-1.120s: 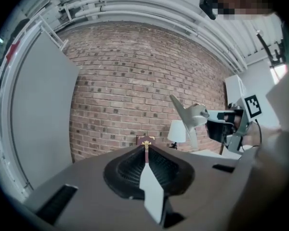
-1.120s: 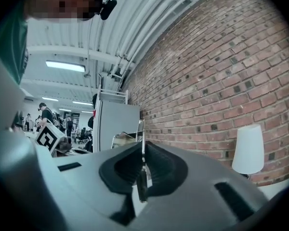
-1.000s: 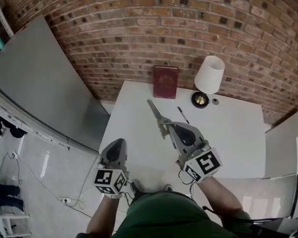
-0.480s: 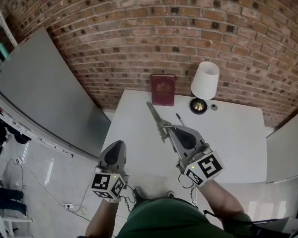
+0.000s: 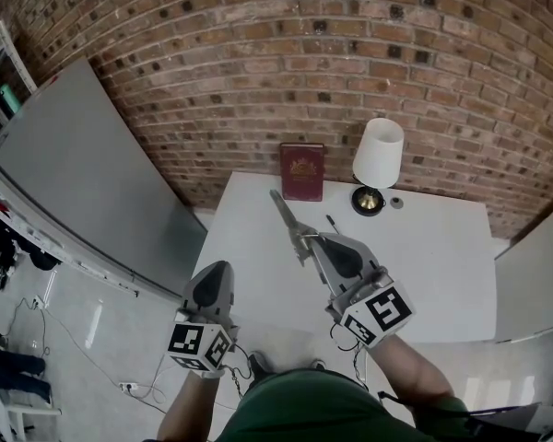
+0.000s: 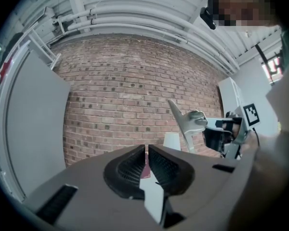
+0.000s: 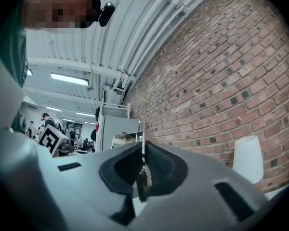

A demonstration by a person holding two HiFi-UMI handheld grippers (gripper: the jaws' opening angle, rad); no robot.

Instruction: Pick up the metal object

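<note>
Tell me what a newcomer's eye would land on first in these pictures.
The pointed metal object clamped in the right gripper, raised over the white table. Behind it, a red book and a white-shaded lamp stand by the big brick wall. The left gripper hangs empty beyond the table's left edge, jaws nearly together.
</note>
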